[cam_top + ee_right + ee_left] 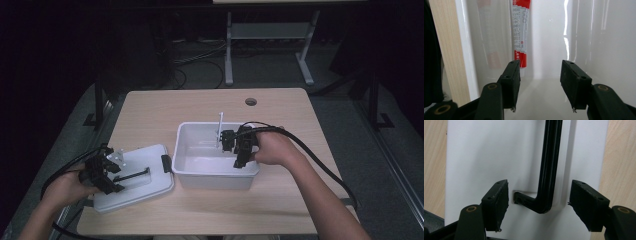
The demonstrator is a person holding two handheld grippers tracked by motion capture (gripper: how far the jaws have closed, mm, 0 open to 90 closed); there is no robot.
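A white lid (150, 185) lies flat at the table's left, with a black handle (136, 174) along its top. My left gripper (116, 176) hovers at the handle's near end. In the left gripper view its jaws (537, 205) stand open on either side of the handle's bent end (541, 202), touching nothing. A white bin (215, 172) sits mid-table. A red and white tube (220, 127) leans upright against its far wall. My right gripper (231, 142) reaches into the bin, open (539, 82) and empty, just short of the tube (520, 32).
The lid carries a black latch (166, 163) on the edge nearest the bin. A round cable hole (251, 101) pierces the tabletop at the back. Beyond the table stands a grey metal stand (270, 30) with cables on the floor.
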